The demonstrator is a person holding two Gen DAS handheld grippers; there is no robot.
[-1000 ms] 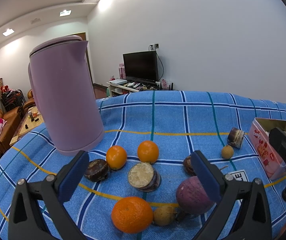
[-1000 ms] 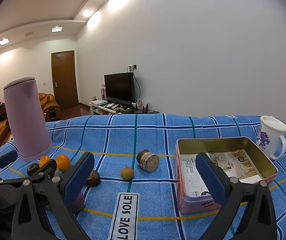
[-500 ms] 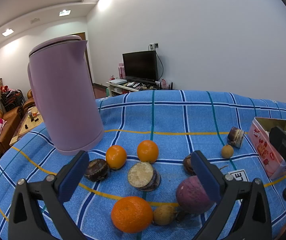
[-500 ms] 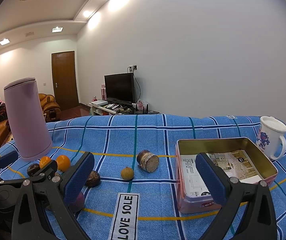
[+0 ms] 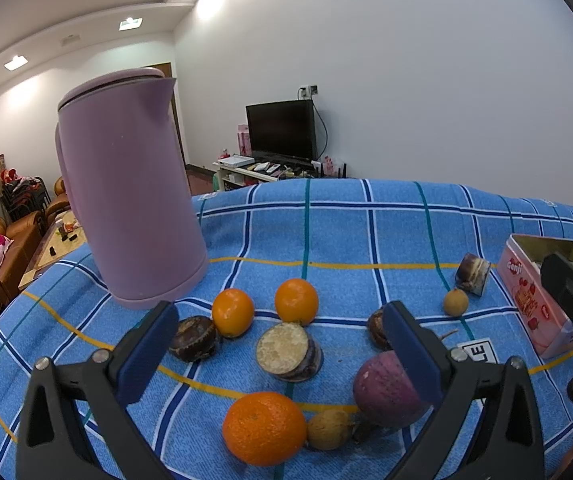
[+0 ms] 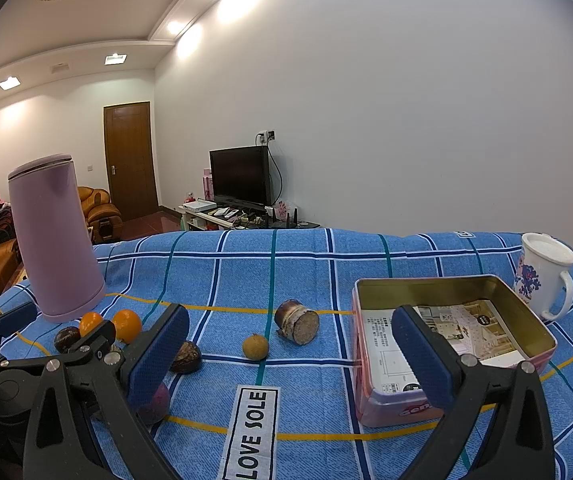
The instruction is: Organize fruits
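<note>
- Left gripper hovers with its jaws wide apart and nothing between them, above the fruit on the blue checked cloth
- Right gripper is likewise spread, empty, near the cloth's near edge
- Nearest the left gripper: a large orange, touching a small brown fruit and beside a purple fruit
- Further in: a cut half fruit, a dark round fruit, two small oranges
- An open pink tin stands toward the right edge
- The lilac kettle stands toward the far left, the white mug near the far right corner
</note>
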